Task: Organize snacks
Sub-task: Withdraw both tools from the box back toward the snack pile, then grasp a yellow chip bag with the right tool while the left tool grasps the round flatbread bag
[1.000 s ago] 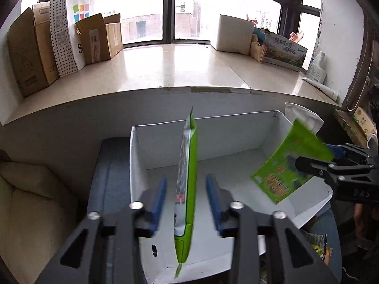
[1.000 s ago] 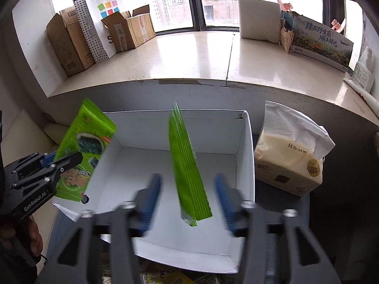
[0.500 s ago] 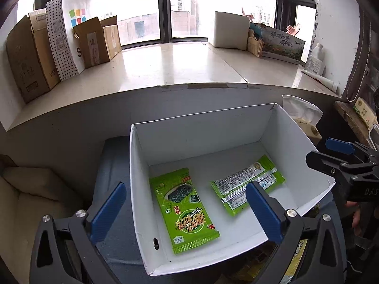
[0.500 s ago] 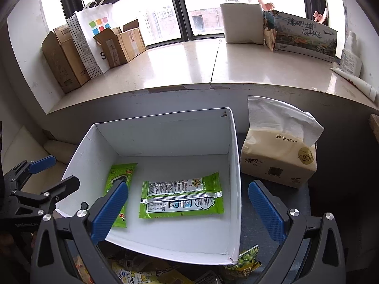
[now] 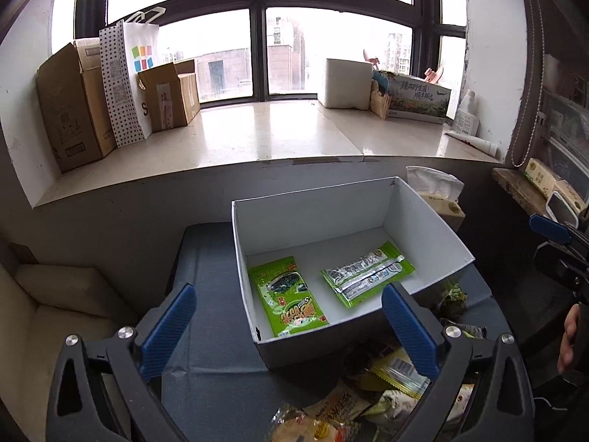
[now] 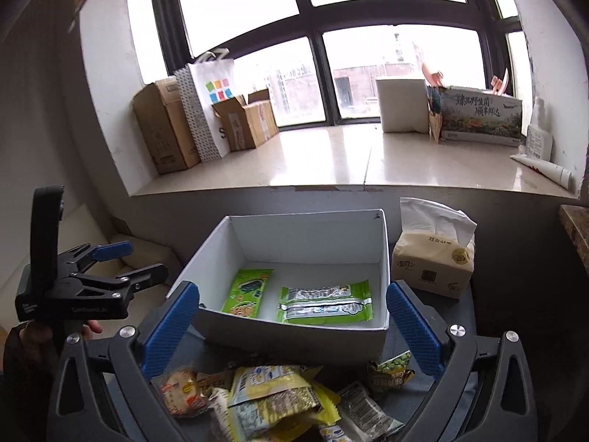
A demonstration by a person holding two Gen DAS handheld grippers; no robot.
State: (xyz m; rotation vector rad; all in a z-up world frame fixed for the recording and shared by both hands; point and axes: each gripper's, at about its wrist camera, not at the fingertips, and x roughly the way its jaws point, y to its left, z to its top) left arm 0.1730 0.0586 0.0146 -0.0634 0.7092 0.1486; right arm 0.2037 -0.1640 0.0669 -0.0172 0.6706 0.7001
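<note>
A white open box (image 5: 434, 221) (image 6: 294, 339) stands on a dark blue-grey surface. Two green snack packets lie flat inside it: a seaweed packet (image 5: 289, 296) (image 6: 248, 293) on the left and a face-down packet (image 5: 368, 272) (image 6: 325, 302) on the right. A pile of loose snack packets (image 5: 383, 386) (image 6: 272, 397) lies in front of the box. My left gripper (image 5: 289, 328) is open and empty, pulled back above the box's near left corner. My right gripper (image 6: 291, 328) is open and empty, above the pile and the box's near wall.
A tissue pack (image 6: 432, 261) (image 5: 438, 199) stands right of the box. A beige cushion (image 5: 48, 305) lies to the left. Behind is a wide windowsill (image 5: 279, 132) with cardboard boxes (image 5: 73, 103), a paper bag and a white box (image 5: 346, 83).
Both grippers opened and dropped their green packets into the box, where they now lie flat. Both grippers have since pulled back and up, bringing the loose snack pile into view.
</note>
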